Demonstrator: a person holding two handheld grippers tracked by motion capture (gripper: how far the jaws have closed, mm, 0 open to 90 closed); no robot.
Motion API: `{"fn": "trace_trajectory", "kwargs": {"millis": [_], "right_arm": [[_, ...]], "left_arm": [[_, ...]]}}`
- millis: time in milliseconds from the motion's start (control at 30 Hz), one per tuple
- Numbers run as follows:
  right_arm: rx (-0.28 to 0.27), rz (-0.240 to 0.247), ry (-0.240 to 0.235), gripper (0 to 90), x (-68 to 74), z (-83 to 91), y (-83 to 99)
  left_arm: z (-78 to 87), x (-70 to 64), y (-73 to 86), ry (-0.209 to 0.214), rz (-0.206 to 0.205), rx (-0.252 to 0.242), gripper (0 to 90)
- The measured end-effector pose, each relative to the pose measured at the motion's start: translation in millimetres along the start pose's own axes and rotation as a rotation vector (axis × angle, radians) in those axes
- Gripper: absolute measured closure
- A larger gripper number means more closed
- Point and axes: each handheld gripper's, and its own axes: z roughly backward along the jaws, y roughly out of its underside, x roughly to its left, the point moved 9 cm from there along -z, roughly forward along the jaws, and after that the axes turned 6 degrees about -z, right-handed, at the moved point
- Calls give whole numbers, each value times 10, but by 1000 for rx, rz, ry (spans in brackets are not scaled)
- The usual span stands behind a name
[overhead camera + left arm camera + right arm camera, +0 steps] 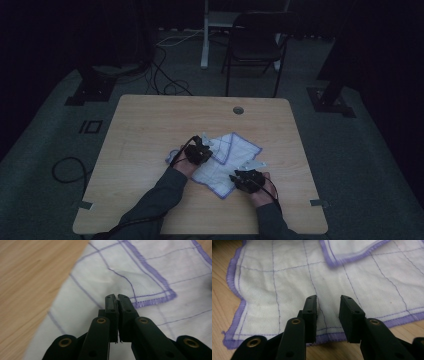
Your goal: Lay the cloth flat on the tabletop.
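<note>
A white cloth (pixel 226 161) with purple grid lines and a purple stitched hem lies rumpled on the wooden table (pixel 150 125), one corner folded over (pixel 152 287). My left gripper (pixel 200 150) is at the cloth's left part. In the left gripper view its jaws (pixel 117 297) are pressed together with a thin sliver of white cloth (pixel 75 302) pinched between them, and a crease rises toward the tips. My right gripper (pixel 247 179) hovers over the cloth's near edge. In the right gripper view it (pixel 328 301) stands open, the cloth (pixel 287 282) showing in the gap.
The room is dim. A round cable hole (pixel 238 110) sits near the table's far edge. Behind the table stands a dark chair (pixel 255 45), and cables (pixel 165 75) run over the floor. Bare wood (pixel 140 180) lies left of the cloth.
</note>
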Motion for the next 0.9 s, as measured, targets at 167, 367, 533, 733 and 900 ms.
{"fn": "trace_trajectory", "kwargs": {"millis": [167,367,533,733,900], "right_arm": [[4,-1,7,684,-43,21,15],[6,-9,12,685,-89,43,30],[7,-17,18,690,-134,63,44],[13,-22,26,705,-182,87,59],[17,-31,32,706,-226,108,73]], "left_arm": [[72,134,9,-15,32,-10,879],[151,299,44,-31,82,-27,879],[203,438,78,-42,129,-38,882],[274,606,131,-57,185,-54,885],[310,729,186,-69,229,-58,886]]}}
